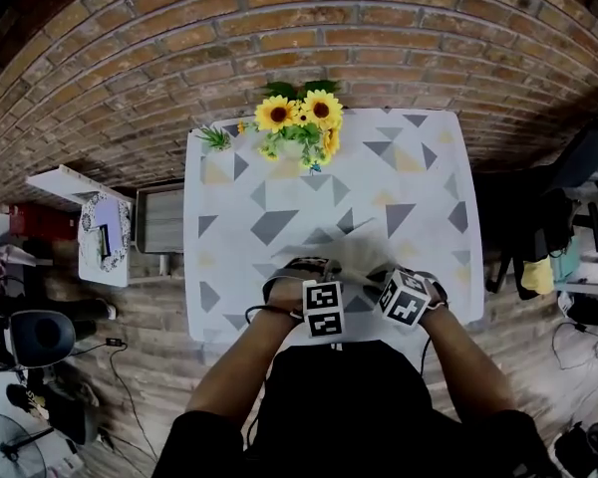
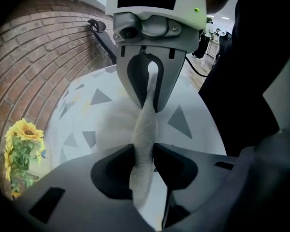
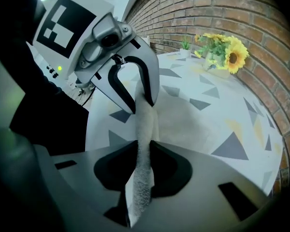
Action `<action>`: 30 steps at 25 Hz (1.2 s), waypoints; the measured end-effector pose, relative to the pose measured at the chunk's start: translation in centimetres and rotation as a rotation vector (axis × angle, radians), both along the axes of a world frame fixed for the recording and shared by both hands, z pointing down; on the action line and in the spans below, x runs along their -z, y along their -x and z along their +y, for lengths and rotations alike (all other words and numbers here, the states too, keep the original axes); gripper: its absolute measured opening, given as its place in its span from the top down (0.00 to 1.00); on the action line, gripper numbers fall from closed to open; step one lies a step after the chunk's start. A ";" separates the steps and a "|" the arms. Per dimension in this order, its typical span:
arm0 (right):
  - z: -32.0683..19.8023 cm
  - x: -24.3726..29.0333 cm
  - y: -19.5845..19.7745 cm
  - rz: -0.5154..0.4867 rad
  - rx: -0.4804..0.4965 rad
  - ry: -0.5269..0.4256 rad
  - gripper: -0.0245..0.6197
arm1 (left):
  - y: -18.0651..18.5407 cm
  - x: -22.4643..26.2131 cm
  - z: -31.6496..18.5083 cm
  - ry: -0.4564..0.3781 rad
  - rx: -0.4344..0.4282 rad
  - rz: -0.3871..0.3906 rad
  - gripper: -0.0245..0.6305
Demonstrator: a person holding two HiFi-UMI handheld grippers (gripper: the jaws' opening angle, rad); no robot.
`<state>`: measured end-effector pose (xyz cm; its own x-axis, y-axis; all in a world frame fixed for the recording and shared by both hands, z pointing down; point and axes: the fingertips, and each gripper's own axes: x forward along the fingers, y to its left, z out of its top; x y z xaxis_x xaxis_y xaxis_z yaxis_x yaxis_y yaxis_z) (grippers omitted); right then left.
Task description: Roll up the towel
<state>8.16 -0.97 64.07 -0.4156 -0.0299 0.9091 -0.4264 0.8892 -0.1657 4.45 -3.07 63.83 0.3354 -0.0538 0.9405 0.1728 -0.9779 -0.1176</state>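
I have my left gripper (image 2: 145, 154) and right gripper (image 3: 144, 153) each clamped on an edge of the white towel (image 1: 355, 255), which stretches between them above the near side of the patterned table (image 1: 279, 182), seemingly lifted, though the head view blurs it.

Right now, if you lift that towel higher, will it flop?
Probably flops: the towel bunches into a thin strip where the left tool and right tool pinch it. Its fuzzy surface likely grips, not slips. Probably light, held by two pinches.
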 end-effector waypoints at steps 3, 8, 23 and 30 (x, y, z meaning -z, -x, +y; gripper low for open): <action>-0.8 0.0 -1.6 0.031 -0.037 -0.010 0.82 | -0.9 0.1 -0.5 0.001 0.001 -0.001 0.75; -2.9 0.2 -3.5 0.043 -0.091 -0.018 0.76 | -2.1 0.2 -2.0 0.021 0.027 0.001 0.75; -9.9 1.3 -6.8 0.061 -0.246 -0.173 0.69 | -5.1 1.4 -4.9 -0.144 -0.061 0.070 0.67; -7.7 2.5 -4.5 0.009 -0.118 -0.232 0.67 | -5.6 0.5 -6.7 -0.105 -0.003 0.064 0.67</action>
